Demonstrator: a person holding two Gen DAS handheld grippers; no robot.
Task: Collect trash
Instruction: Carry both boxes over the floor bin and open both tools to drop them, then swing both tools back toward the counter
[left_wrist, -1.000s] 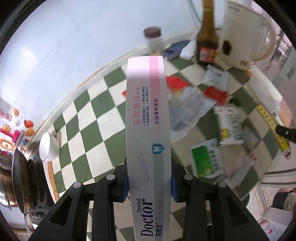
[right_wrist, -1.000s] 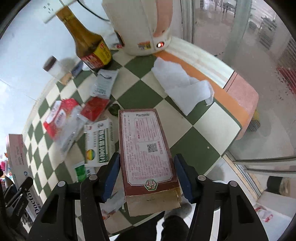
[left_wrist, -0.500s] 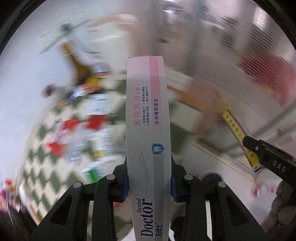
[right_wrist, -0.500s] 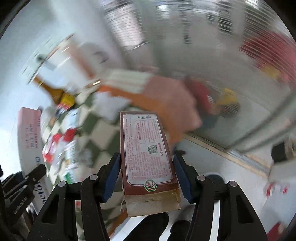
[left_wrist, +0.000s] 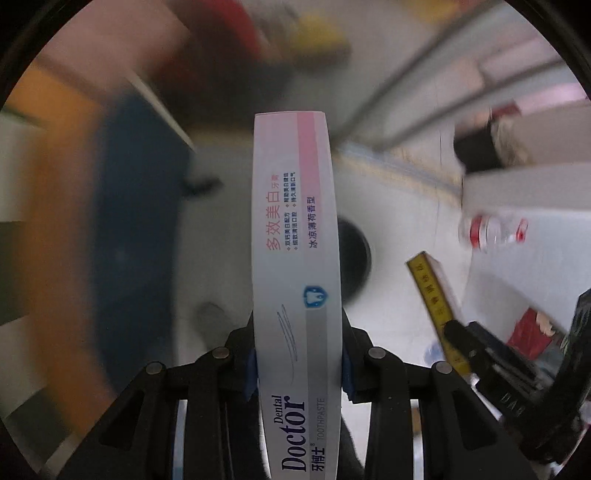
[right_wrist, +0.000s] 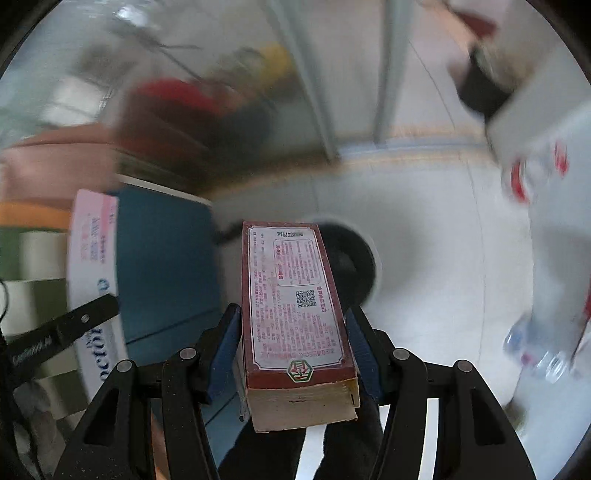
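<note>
My left gripper (left_wrist: 297, 369) is shut on a long white-and-pink toothpaste box (left_wrist: 293, 258) that sticks out forward. My right gripper (right_wrist: 293, 347) is shut on a dark red carton (right_wrist: 291, 306) with a label and QR code. Both point down at the pale floor, where a round black bin (left_wrist: 356, 254) lies just beyond the boxes; it also shows in the right wrist view (right_wrist: 356, 266). The toothpaste box (right_wrist: 92, 266) and left gripper show at the left of the right wrist view. The red carton's yellow edge (left_wrist: 436, 299) shows at the right of the left wrist view.
A blue cabinet front (right_wrist: 166, 258) under the orange counter edge (left_wrist: 55, 221) stands at the left. Plastic bottles (left_wrist: 491, 229) with red labels lie by a white surface at the right. Metal door rails (right_wrist: 314, 74) run across the far floor. The surroundings are blurred.
Both grippers have swung away from the checkered countertop and tipped down toward the floor and the black bin, each still holding its box.
</note>
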